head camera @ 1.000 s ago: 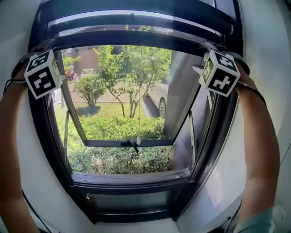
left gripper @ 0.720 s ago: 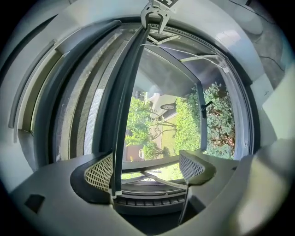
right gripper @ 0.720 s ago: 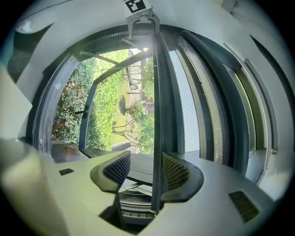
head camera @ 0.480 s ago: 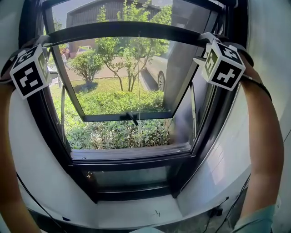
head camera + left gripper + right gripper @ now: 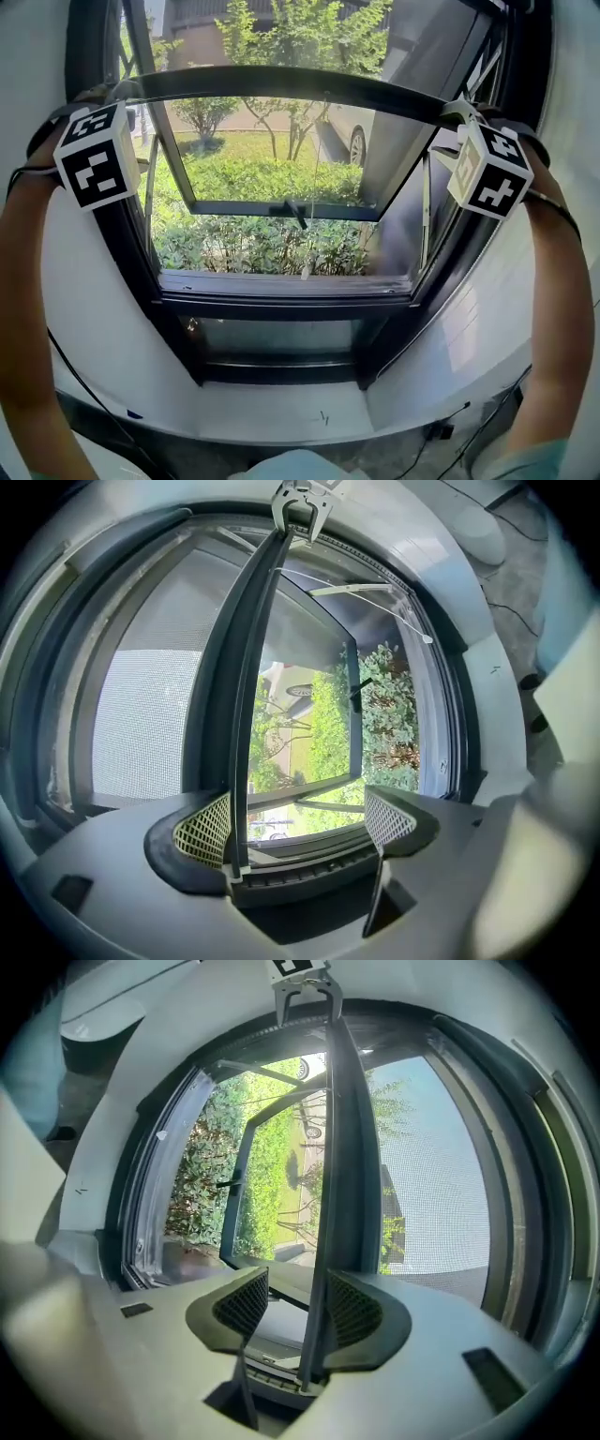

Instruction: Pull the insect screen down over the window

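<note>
The screen's bar (image 5: 281, 79) lies across the upper part of the window. Below it the opening stands uncovered down to the sill (image 5: 281, 284), so the whole lower stretch is free. Beyond the bar the sash (image 5: 281, 208) is swung outward over the greenery, and a thin cord (image 5: 315, 178) hangs from the bar toward the sill. The bar's two ends meet the dark side frames, and a gripper sits at each end. The head view shows the marker cubes (image 5: 97, 155) (image 5: 490, 172) and forearms beside the bar ends, but not the jaws. The left gripper (image 5: 298, 810) has its jaws wide apart. The bar passes between them against one pad, clear of the other. The right gripper (image 5: 289, 1305) has just been closing slightly, yet its jaws still gape. The bar lies along one pad with a gap to the other. Only the gripper views show the grey mesh (image 5: 141, 714) stretched on the far side of the bar from the opening.
</note>
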Demonstrator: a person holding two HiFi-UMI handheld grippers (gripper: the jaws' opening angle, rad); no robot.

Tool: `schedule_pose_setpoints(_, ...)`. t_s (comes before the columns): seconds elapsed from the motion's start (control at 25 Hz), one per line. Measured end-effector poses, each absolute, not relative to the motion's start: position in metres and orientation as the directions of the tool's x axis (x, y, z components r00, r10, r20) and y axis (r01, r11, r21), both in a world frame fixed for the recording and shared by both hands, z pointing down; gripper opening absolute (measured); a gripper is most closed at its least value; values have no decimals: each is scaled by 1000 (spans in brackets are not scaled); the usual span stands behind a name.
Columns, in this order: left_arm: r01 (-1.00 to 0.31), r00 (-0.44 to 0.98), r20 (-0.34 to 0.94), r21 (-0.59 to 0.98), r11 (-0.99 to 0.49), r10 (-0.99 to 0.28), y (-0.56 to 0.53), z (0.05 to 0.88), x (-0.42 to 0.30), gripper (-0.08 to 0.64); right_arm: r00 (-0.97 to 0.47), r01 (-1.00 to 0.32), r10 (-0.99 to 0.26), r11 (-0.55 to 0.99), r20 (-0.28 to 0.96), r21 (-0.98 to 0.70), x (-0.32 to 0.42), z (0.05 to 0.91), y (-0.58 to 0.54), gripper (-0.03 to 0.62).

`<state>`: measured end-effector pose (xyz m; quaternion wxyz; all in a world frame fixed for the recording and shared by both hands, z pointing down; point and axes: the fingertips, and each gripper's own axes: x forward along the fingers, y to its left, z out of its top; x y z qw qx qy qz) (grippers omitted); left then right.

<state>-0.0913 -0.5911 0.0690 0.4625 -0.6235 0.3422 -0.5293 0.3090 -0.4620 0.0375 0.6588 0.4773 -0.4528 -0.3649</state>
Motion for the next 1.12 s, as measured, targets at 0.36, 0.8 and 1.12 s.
schedule_pose_setpoints(0.36, 121, 209, 421, -907, -404, -883, -583, 112, -90, 440, 331, 41, -882, 368, 335, 929, 308, 88, -459, 195)
schedule_pose_setpoints(0.8, 146, 186, 531, -847, -511, -827, -581, 204, -97, 440, 300, 21, -847, 466, 439, 885, 309, 169, -461, 186)
schedule_pose_setpoints(1.12, 172, 185, 589, -807, -564, -786, -577, 265, -95, 440, 284, 2, -821, 518, 496, 856, 311, 231, -457, 186)
